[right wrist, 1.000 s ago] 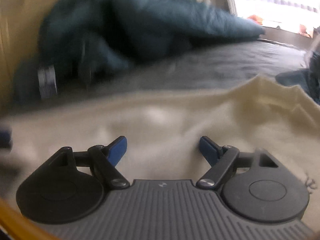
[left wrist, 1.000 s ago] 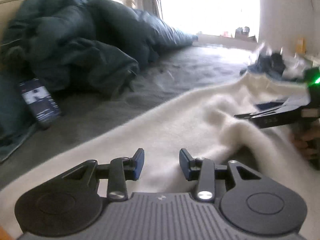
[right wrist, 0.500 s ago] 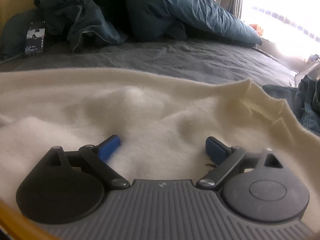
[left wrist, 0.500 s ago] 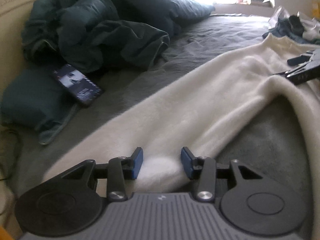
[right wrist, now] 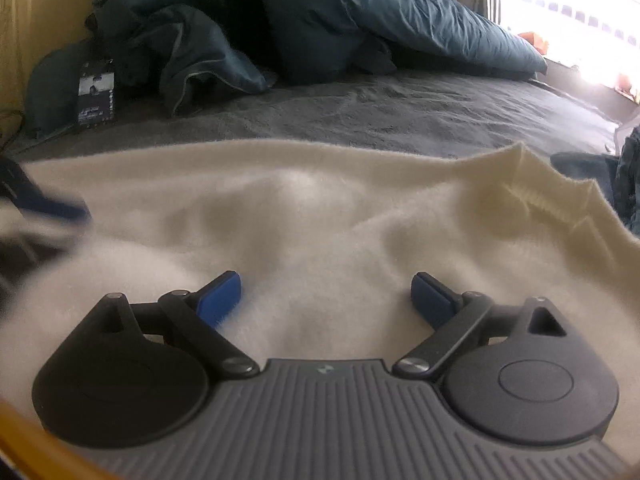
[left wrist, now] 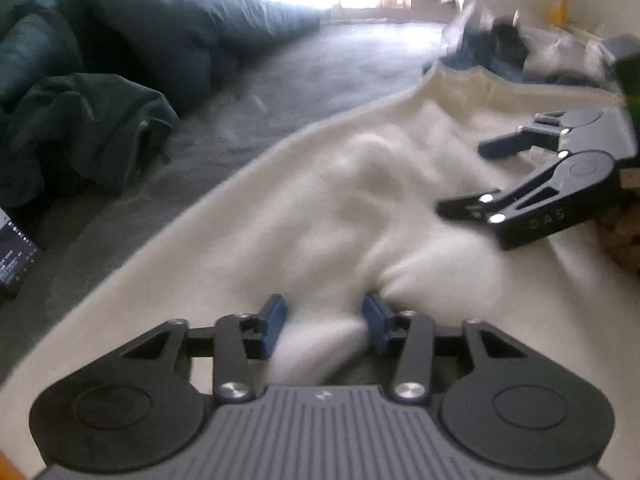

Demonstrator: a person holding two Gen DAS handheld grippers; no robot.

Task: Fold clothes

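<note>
While a fuzzy cream-white knitted garment (left wrist: 320, 200) lies spread across the dark grey bed cover (right wrist: 400, 108), a raised fold of it is seen between the blue pads of the left gripper (left wrist: 322, 326). Its jaws have just been opening; the fold fills the gap, but the blur prevents a firm reading of whether the pads press on it. The right gripper (right wrist: 326, 294) is held low over the same garment, its jaws spread wide, with only flat cloth beneath and nothing pinched. In the left wrist view the right gripper is noted at the right edge, above the garment's far portion. The garment's ribbed hem (right wrist: 540, 200) is observed toward the right. A crumpled dark teal duvet (right wrist: 320, 20) is piled at the head of the bed, well apart from the garment. A dark phone-like slab with a lit screen (right wrist: 96, 98) is propped against the duvet.
</note>
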